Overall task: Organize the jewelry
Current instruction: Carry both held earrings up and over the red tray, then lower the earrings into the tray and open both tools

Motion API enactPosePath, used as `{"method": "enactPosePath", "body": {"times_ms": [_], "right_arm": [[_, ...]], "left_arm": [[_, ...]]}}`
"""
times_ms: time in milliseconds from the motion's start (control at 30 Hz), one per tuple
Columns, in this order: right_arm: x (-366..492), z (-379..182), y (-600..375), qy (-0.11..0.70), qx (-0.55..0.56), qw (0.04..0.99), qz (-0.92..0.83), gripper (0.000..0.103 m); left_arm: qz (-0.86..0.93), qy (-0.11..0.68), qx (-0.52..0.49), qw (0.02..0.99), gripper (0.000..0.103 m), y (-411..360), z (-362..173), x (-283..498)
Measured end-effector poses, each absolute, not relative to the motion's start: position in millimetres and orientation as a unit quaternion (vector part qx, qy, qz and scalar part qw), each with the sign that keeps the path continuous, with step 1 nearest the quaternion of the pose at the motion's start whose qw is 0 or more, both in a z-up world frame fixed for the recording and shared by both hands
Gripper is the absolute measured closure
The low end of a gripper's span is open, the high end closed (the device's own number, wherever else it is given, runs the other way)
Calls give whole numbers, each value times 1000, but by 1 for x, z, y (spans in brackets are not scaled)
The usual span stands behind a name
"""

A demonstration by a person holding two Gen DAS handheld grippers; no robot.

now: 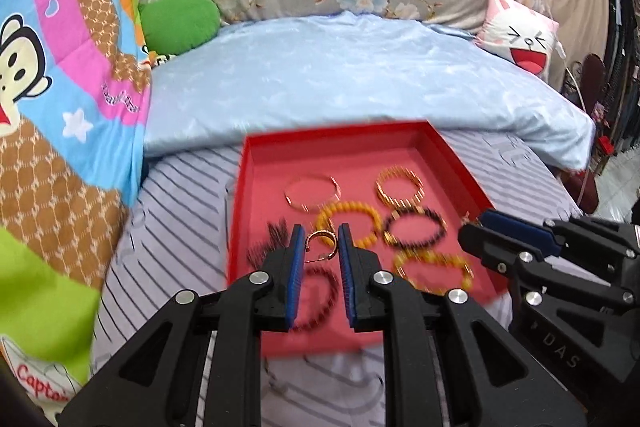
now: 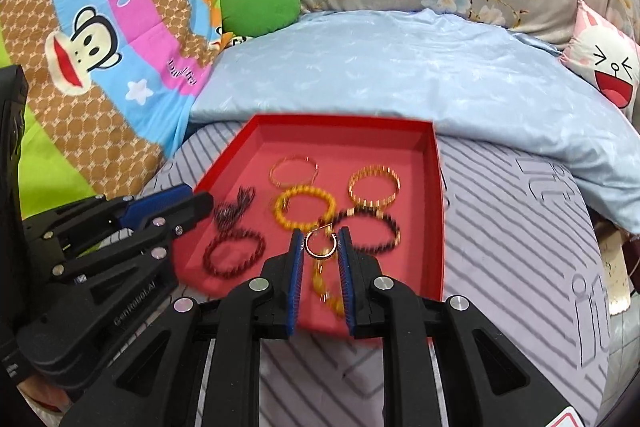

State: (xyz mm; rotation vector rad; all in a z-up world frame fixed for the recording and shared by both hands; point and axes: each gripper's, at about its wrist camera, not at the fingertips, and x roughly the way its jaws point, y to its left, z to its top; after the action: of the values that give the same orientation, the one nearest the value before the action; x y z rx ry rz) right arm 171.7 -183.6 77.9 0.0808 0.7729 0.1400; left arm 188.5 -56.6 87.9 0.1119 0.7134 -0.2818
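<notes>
Left wrist view, nearest first: the left gripper [image 1: 320, 239] has its blue-padded jaws a little apart with a small gold hoop earring [image 1: 321, 241] caught between them, its post sticking out below. The right wrist view shows the same arrangement, with the right gripper [image 2: 320, 245] pinching a second small rose-gold hoop earring [image 2: 319, 247] at its tips. Both tools hang over the near part of the shallow red cardboard tray [image 2: 437, 187], which rests on the grey striped bedsheet [image 2: 520, 227].

Lying on the tray floor beyond the tips are a dark maroon beaded bracelet [image 2: 235, 254], a dark tasselled piece [image 2: 234, 207], an amber-yellow beaded bracelet [image 2: 305, 207], a black beaded bracelet [image 2: 370, 231], another amber bracelet with gold spacers [image 1: 434, 269], a thin rose-gold bangle [image 1: 313, 191] and a ribbed gold link bracelet [image 2: 374, 185] farthest back. Behind the tray lie a pale blue quilt [image 1: 360, 75] and a green cushion [image 1: 180, 21].

The step in hand looks like placing the earring pair. Next, each hoop needs lowering onto a bare patch of tray (blur hides exactly where space remains), side by side, then a gentle release so neither bounces onto a bracelet.
</notes>
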Motion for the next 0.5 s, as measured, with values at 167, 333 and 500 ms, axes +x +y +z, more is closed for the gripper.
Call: {"method": "enactPosePath", "body": {"times_ms": [167,333,500], "right_arm": [[203,77,-187,383,47,920,68,87],[229,70,-189,396,55,914,70,87],[247,58,-193,410,58,908,60,87]], "left_arm": [[-133,349,54,926,86,-59,90,220],[-137,362,61,920,86,-68,83,245],[-141,372,62,915,86,-75,74,261]]}}
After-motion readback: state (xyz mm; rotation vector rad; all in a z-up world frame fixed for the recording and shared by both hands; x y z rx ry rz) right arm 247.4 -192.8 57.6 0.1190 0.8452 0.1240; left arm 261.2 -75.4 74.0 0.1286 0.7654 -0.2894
